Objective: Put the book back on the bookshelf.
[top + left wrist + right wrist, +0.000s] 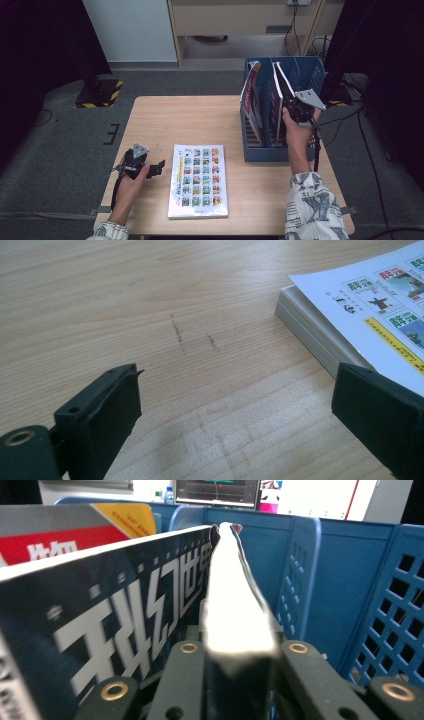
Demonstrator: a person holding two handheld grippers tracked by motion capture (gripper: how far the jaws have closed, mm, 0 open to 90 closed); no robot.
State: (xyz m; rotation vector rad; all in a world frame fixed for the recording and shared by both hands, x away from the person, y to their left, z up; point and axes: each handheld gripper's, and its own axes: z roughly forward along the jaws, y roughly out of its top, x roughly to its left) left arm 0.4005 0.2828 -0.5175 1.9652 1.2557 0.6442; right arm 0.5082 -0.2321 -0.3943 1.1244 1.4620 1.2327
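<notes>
A white book [198, 181] with a grid of small coloured pictures on its cover lies flat near the table's front edge; its corner [350, 320] appears at the right of the left gripper view. My left gripper [159, 165] rests just left of the white book, jaws wide open with bare wood between them [235, 410]. My right gripper [290, 102] is up at the blue file rack [280, 150], shut on the top edge of a dark-covered book [235, 610] that stands in the rack's middle slot. A red and white book [251, 97] stands in the left slot.
The wooden table [180, 120] has open room in its back left half. The rack's right slot [312, 75] holds nothing visible. Black curtains, cables and a yellow-striped stand base [100, 95] surround the table on the floor.
</notes>
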